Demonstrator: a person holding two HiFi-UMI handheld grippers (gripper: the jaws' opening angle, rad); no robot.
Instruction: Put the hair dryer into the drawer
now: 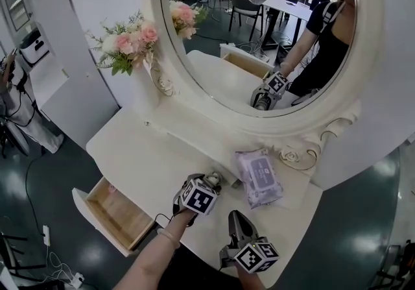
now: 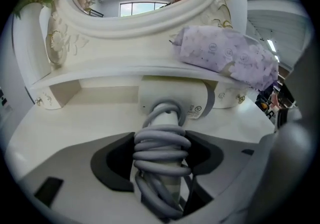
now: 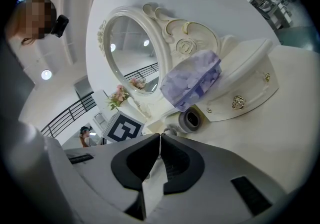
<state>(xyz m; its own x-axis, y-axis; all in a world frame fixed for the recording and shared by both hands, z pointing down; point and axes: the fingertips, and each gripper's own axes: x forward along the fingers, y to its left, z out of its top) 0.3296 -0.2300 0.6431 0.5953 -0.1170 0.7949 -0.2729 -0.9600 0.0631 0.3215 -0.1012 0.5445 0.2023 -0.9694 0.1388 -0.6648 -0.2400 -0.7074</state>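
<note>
2 risks stand out. The left gripper (image 2: 161,143) is pinching the white plastic hair dryer (image 2: 172,98) by the grey cord (image 2: 160,168) coiled round its handle, so the coils may slip or unwind on lifting, and the body could knock the white shelf (image 2: 100,75) just above. The dryer lies on the vanity top, well apart from the open wooden drawer (image 1: 115,212). Its barrel runs along the shelf, with the grey-ringed end toward the right gripper (image 3: 159,140), whose jaws are pressed together, empty.

The hair dryer (image 2: 170,98) lies on the table (image 1: 142,159), before the shelf (image 2: 125,70) with the wipes pack (image 2: 225,55); the drawer (image 1: 117,212) is open at the left.
</note>
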